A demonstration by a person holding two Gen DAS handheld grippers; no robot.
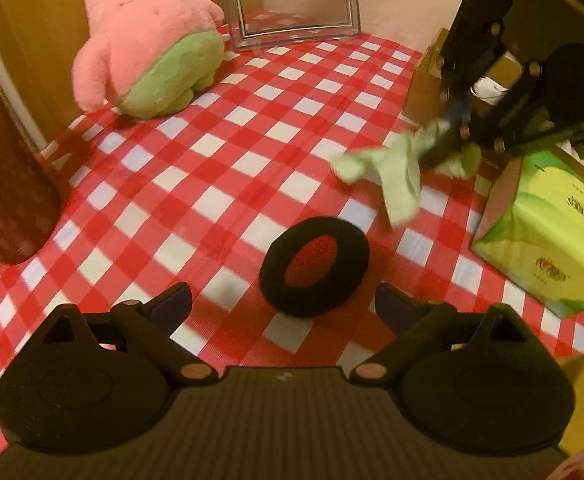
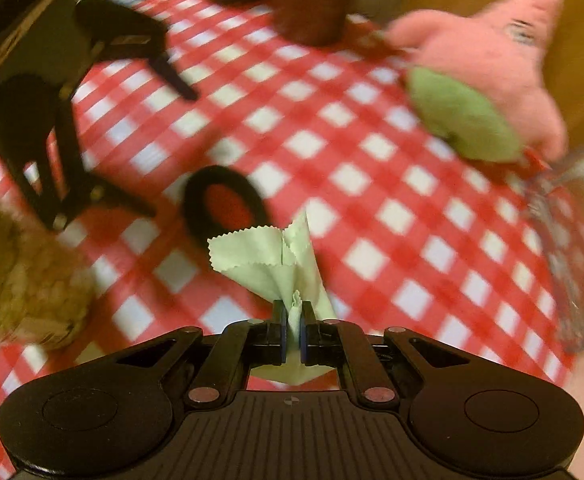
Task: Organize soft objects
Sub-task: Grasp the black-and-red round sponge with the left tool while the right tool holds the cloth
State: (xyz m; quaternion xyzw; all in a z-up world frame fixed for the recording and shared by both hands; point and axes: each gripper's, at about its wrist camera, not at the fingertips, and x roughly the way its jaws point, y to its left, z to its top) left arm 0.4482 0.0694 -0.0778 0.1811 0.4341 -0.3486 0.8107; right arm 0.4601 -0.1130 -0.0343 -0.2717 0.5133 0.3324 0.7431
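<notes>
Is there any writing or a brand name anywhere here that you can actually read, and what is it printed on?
No text here can be read.
Green box: red logo marks and small print on its faces, too blurred and too small to read.
Left gripper body: a small pale mark, not legible.
Right gripper body: a small round symbol, not lettering.
Pink plush toy: only a stitched face, no words.

Foam ring (image 1: 314,266) on tablecloth (image 1: 227,152), plush (image 1: 143,44) behind.

Red-checked tablecloth (image 1: 227,184), wooden walls (image 1: 31,20)
</notes>
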